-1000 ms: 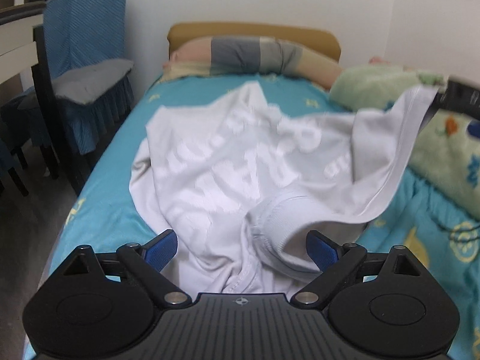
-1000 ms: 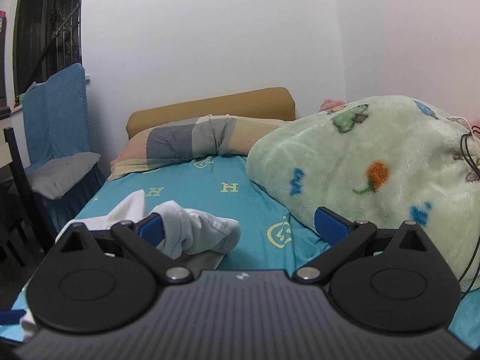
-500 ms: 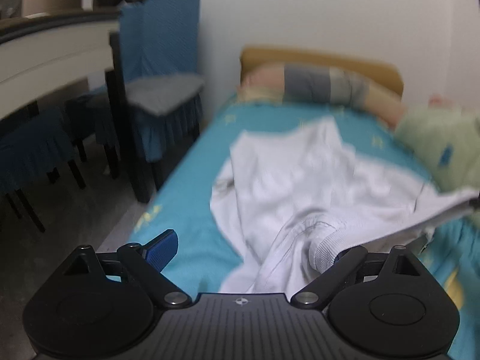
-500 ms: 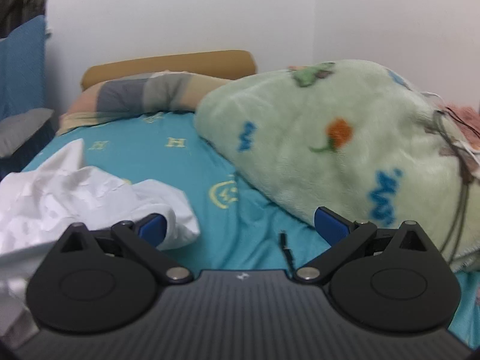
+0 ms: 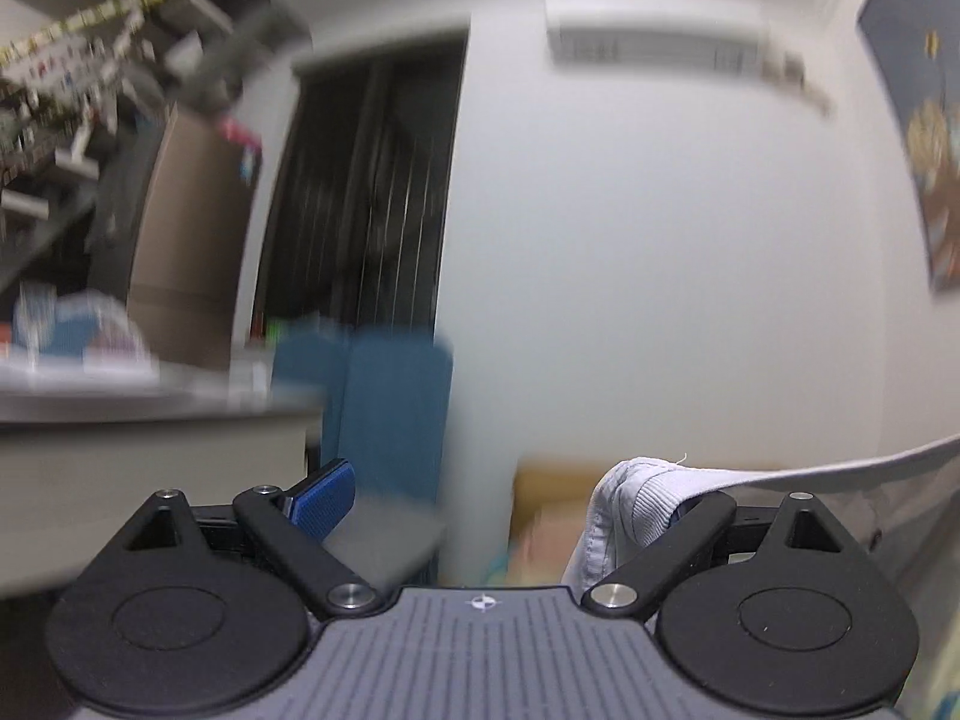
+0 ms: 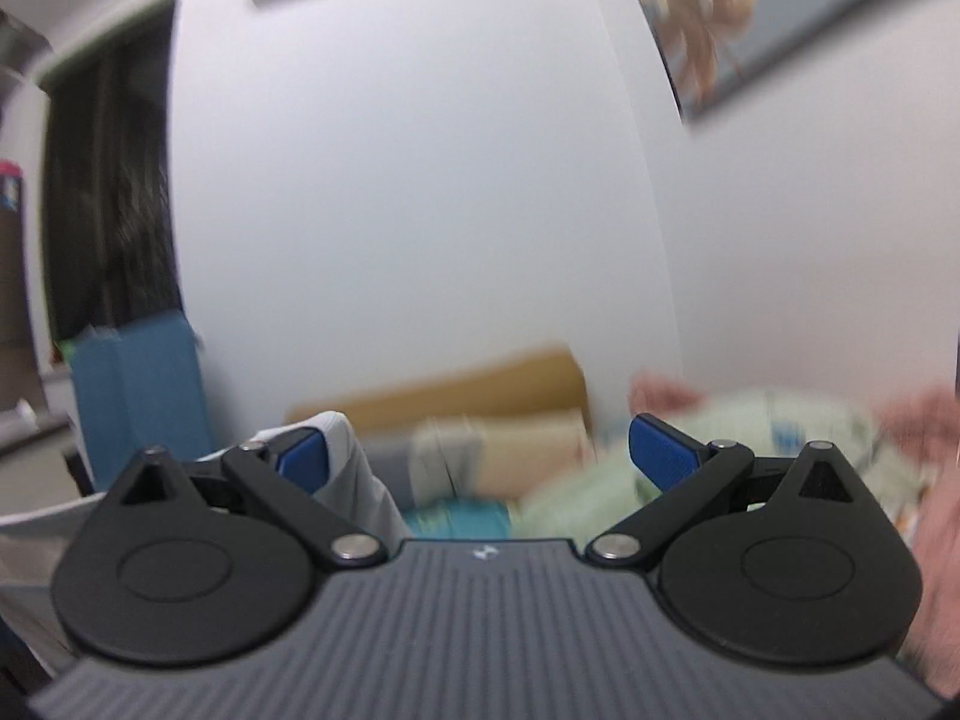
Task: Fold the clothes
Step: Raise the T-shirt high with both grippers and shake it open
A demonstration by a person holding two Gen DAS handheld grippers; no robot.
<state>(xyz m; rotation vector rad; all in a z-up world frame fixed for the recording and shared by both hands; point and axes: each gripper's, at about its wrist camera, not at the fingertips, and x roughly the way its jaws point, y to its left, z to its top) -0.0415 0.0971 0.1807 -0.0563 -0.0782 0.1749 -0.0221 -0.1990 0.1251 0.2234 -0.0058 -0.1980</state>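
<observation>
**Left wrist and right wrist views: one white garment draped over two spread grippers**

Left wrist view: the left gripper (image 5: 501, 501) points up at a white wall (image 5: 660, 240), its two blue-padded fingers set wide apart. One white garment (image 5: 636, 510) hangs over the right-hand finger, hiding its pad; its ribbed hem drops down beside the finger and one edge stretches away to the right of the frame. The left pad (image 5: 324, 498) is bare. Behind, blurred, stand one blue-covered chair (image 5: 390, 408), one dark doorway (image 5: 366, 192) and one wall unit (image 5: 654, 42).

Right wrist view: the right gripper (image 6: 480, 459) is likewise spread wide, pinching nothing. The same white cloth (image 6: 351, 480) lies over and beside its left-hand finger; the right pad (image 6: 660, 450) is clear. Beyond, blurred, are one tan headboard (image 6: 480, 384), one pale green blanket (image 6: 750, 438) and one framed picture (image 6: 750, 18).
</observation>
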